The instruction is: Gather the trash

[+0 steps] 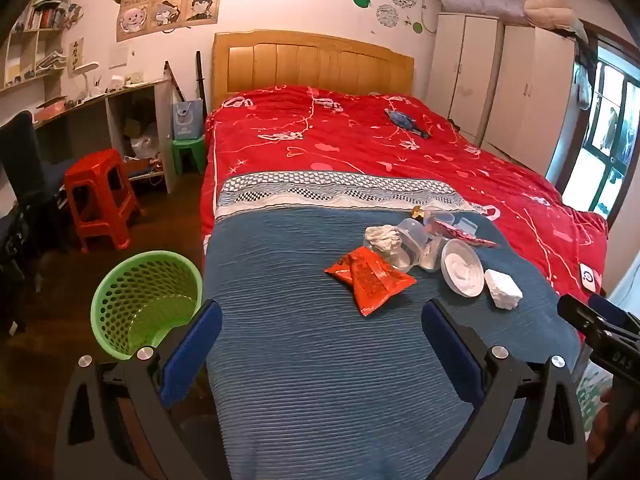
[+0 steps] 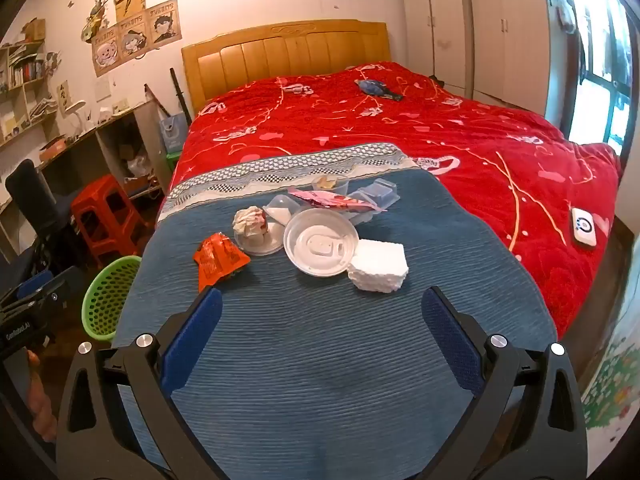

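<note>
Left gripper (image 1: 322, 334) and right gripper (image 2: 322, 322), jaws wide and empty, above the blue blanket (image 2: 320, 360). Trash pile (image 2: 312, 228) mid-blanket; green basket (image 1: 146, 304) on floor beside the bed's left edge.

Daylight is admitted through the blown-out window (image 1: 608, 136) right of the bed (image 1: 360, 152), colours are rendered oversaturated, and straight lines are bent toward dark vignetted corners.

red quilt (image 1: 360, 136) with pink hearts, ribbed blue blanket (image 2: 320, 340), perforated green basket (image 1: 140, 300), orange wrapper (image 2: 218, 260).
</note>
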{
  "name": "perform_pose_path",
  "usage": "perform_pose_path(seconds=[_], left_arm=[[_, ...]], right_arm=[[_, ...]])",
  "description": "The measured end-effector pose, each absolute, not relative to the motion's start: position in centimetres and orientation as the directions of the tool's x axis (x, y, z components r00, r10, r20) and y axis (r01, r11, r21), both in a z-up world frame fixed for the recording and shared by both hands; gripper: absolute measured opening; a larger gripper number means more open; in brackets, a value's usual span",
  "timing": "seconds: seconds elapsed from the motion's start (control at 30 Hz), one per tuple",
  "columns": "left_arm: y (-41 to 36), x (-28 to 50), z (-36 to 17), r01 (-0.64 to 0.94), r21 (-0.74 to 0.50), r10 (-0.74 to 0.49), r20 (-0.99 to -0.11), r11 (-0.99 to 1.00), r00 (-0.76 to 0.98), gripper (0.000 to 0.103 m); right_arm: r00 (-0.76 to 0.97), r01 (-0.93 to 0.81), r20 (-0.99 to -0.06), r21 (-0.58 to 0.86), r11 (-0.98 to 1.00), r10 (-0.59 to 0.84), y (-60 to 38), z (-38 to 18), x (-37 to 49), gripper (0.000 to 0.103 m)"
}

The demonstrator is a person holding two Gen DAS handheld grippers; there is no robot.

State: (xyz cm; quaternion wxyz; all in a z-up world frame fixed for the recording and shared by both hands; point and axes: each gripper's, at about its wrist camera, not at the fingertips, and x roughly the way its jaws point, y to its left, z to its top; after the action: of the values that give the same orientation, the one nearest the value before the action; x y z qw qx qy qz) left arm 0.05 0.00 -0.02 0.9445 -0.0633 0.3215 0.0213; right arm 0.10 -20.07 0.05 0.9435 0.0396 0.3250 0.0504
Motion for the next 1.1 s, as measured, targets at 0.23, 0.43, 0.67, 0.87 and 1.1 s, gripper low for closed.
perform_pose_path(seconds=[0.23,0.43,0.67,0.87,1.1], left_arm=[[-0.20,0.00,-0.01,-0.077,-0.092,0.007,-0.599,0.993,0.801,0.097],[-0.26,0.22,0.53,-0.089,-0.104,0.009,-0.599,0.991,0.801,0.097],[0.31,-0.12,0.09,-0.089,-0.109,0.007,-0.594,0.990,0.805,0.097],[0.45,-0.22,0.14,-0.091,-0.111,0.007,-0.594,0.990,0.805,0.097],[0.47,-0.19,0.13,-0.091,-0.110,0.008,-0.592,0.990,0.806,0.097]], right_arm=[[0.783,-0.067,-0.611,0.104,0.992,0.117,-20.02,0.00,0.09,0.098],[0.782,-0.069,-0.612,0.108,0.992,0.121,-20.10,-0.03,0.09,0.098],[0.782,-0.067,-0.612,0.109,0.992,0.120,-20.18,-0.07,0.04,0.098],[0.782,-0.067,-0.612,0.109,0.992,0.120,-20.22,-0.17,0.02,0.098],[0.781,-0.067,-0.612,0.112,0.991,0.122,-20.22,-0.22,0.03,0.098]])
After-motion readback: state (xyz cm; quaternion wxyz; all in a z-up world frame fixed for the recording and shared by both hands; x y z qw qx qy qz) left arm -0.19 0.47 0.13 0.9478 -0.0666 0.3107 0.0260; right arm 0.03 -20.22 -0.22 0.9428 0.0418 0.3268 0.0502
